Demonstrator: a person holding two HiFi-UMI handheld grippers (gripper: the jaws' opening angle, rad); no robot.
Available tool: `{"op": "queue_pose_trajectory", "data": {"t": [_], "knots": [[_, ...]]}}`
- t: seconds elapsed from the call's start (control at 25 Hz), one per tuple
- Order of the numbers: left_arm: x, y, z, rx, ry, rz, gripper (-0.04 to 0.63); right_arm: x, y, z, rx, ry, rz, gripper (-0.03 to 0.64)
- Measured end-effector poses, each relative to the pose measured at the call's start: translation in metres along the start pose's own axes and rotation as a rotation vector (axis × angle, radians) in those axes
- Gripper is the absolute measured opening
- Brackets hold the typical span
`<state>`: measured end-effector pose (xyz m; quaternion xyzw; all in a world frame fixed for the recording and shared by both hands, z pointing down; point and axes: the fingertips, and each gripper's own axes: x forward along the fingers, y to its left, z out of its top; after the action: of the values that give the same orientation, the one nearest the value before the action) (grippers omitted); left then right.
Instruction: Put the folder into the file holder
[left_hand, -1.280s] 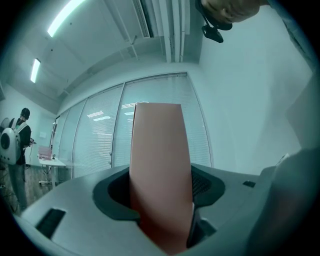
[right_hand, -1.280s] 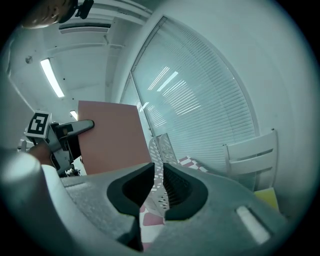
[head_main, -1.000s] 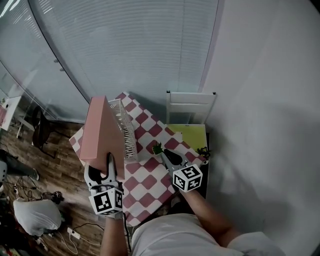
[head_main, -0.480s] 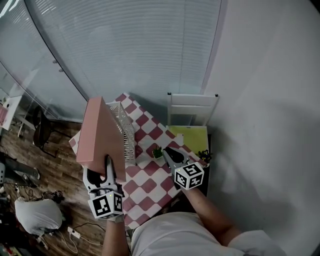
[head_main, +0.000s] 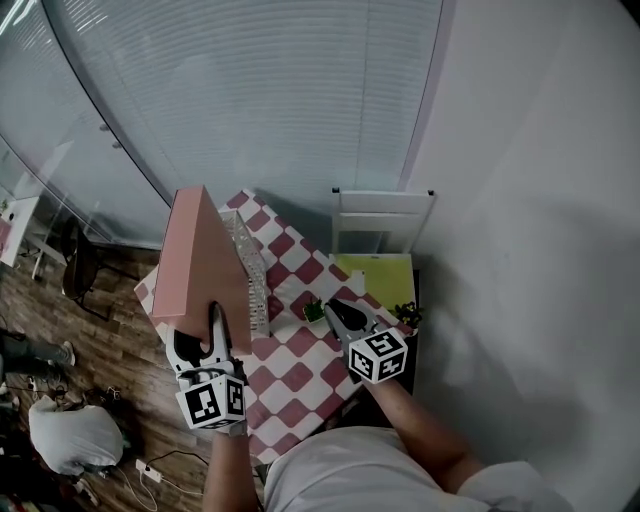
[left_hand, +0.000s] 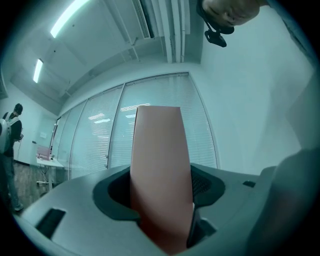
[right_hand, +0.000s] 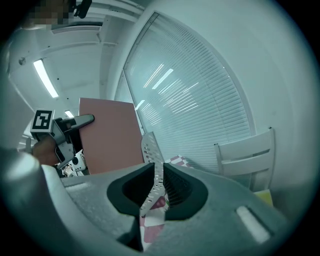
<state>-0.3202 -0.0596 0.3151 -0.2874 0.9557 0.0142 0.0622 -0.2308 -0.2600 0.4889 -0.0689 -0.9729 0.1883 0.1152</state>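
Note:
A pink folder (head_main: 195, 258) stands upright over the table's left edge, and my left gripper (head_main: 205, 322) is shut on its lower edge. In the left gripper view the folder (left_hand: 160, 170) fills the gap between the jaws. Just right of it, partly hidden by it, stands the white mesh file holder (head_main: 252, 268). My right gripper (head_main: 333, 312) reaches the holder's low front end. In the right gripper view its jaws are shut on the holder's perforated wall (right_hand: 150, 150), with the folder (right_hand: 112, 135) and the left gripper (right_hand: 75, 122) behind to the left.
The table has a red-and-white checked cloth (head_main: 295, 372). A small potted plant (head_main: 314, 306) stands by the right gripper. A white chair (head_main: 383, 215) and a yellow-green sheet (head_main: 385, 272) lie beyond to the right. Wooden floor with cables lies to the left.
The left gripper has carried the folder a little along the file holder, which it now covers more. The right gripper stays at the holder's front end.

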Motion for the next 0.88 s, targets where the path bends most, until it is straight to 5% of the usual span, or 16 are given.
{"op": "queue_pose_trajectory", "data": {"t": [0.88], "knots": [[0.046, 0.017, -0.047, -0.038, -0.036, -0.046, 0.27, -0.023, -0.013, -0.034, 0.004, 0.063, -0.101, 0.038]]}}
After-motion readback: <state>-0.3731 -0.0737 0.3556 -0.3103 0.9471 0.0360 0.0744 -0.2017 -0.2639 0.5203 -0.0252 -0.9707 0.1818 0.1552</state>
